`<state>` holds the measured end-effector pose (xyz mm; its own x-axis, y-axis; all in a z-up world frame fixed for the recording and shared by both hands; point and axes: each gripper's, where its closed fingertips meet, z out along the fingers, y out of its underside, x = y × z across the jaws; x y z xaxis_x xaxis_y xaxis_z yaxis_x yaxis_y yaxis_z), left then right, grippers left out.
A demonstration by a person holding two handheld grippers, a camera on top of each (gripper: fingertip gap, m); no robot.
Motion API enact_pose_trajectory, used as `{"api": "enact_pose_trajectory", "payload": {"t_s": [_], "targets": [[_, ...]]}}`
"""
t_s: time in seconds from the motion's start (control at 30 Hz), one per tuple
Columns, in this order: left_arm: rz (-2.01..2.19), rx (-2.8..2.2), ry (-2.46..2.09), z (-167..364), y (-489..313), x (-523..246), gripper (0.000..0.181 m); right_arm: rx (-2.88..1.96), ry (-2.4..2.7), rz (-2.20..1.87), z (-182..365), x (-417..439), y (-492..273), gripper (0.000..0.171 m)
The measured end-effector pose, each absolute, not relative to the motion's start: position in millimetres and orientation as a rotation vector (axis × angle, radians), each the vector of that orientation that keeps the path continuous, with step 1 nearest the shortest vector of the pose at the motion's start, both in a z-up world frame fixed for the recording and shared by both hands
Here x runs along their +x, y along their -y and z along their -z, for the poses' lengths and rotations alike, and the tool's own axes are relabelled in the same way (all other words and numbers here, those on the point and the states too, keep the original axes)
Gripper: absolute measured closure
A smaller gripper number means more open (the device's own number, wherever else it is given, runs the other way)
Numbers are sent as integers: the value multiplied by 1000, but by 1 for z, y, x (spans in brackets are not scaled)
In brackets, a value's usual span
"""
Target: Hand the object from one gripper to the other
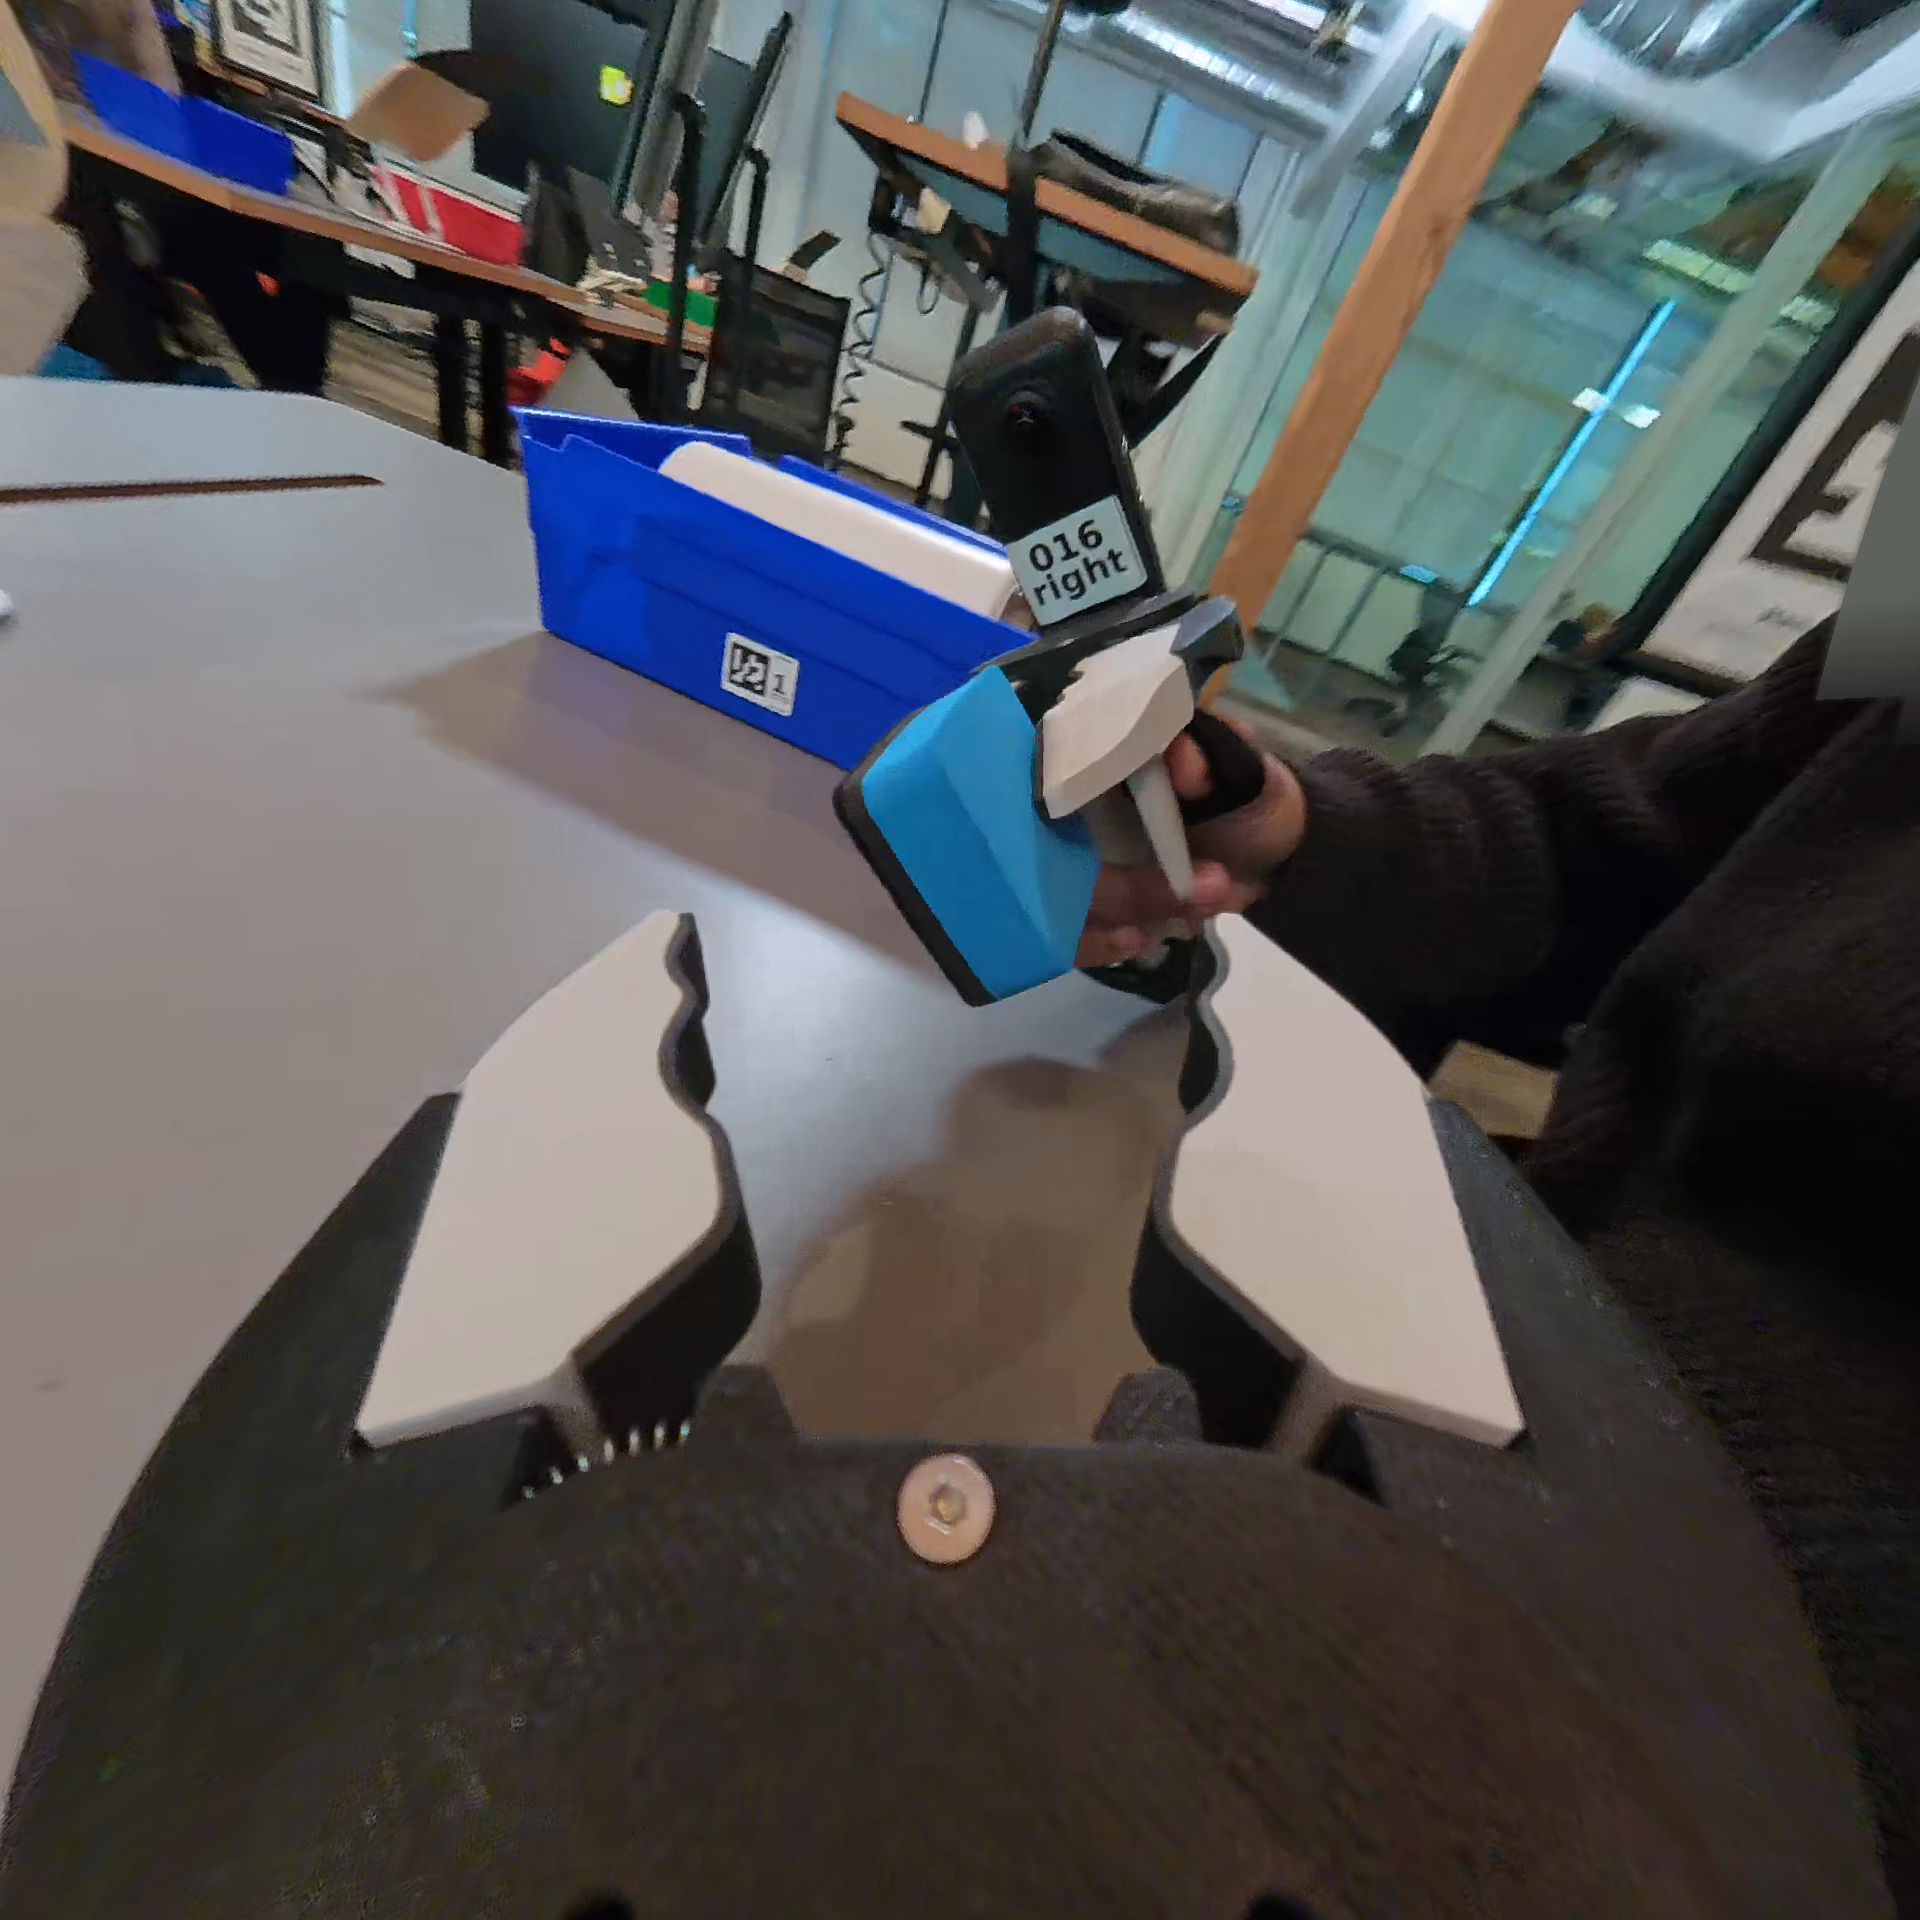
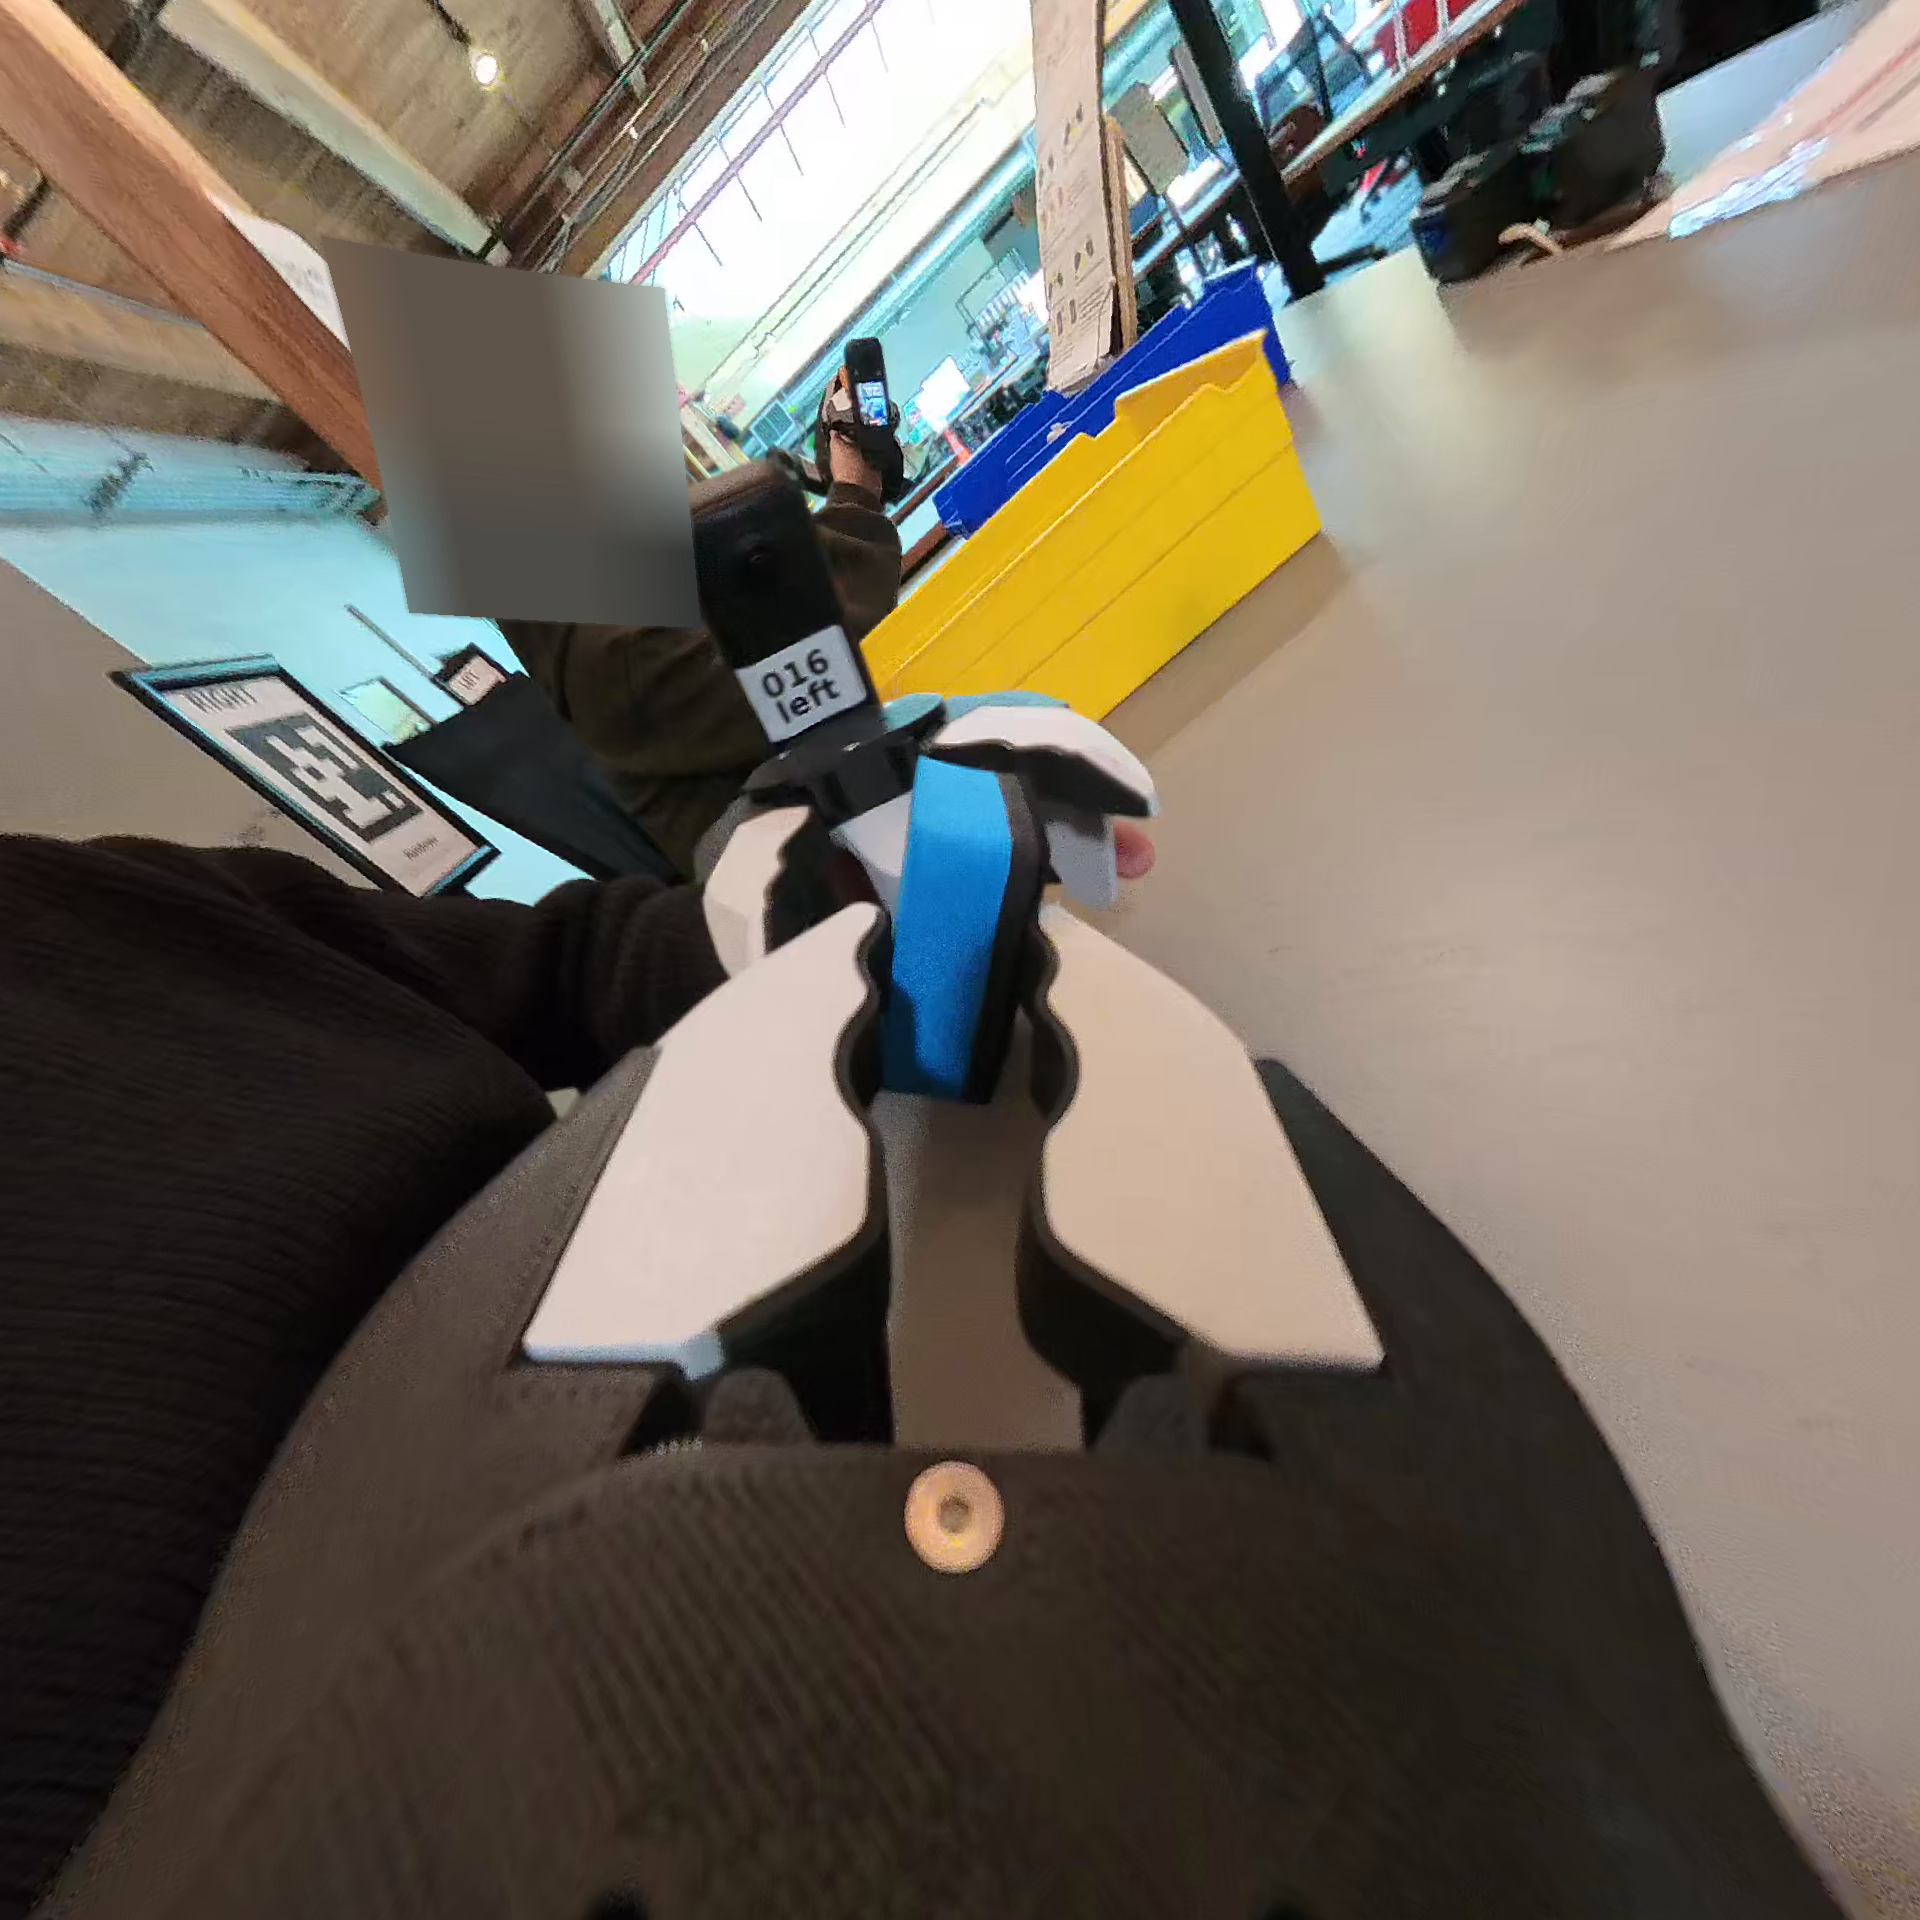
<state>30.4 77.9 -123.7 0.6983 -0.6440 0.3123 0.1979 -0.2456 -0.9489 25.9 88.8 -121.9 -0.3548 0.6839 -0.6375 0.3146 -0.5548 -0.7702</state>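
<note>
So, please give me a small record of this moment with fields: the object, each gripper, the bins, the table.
object: blue block with black backing, held off the table
right gripper: shut on the block, a hand on its handle
left gripper: open, empty, facing the block
blue bin: on the table, holds a white thing
yellow bin: on the table, contents hidden
table: grey

We cannot see the blue sponge's (image 2: pixel 940 977) far end; the right tool's fingers (image 2: pixel 727 1143) cover its sides.
</note>
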Motion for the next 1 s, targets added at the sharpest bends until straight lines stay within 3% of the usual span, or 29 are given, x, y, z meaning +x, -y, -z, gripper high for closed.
{"api": "enact_pose_trajectory", "payload": {"t_s": [0.4,0.7,0.87,1.0], "targets": [[297,-1563,-763,132,-69,52,90,-1788,1312,-2297,131,28,-67,146],[377,-1483,-797,123,-59,57,123,-1824,1315,-2479,129,31,-53,146],[389,-1479,-805,119,-57,58,124,-1780,1305,-2528,124,32,-52,145],[433,-1496,-755,117,-60,53,124,-1749,1260,-2457,124,27,-58,115]]}}
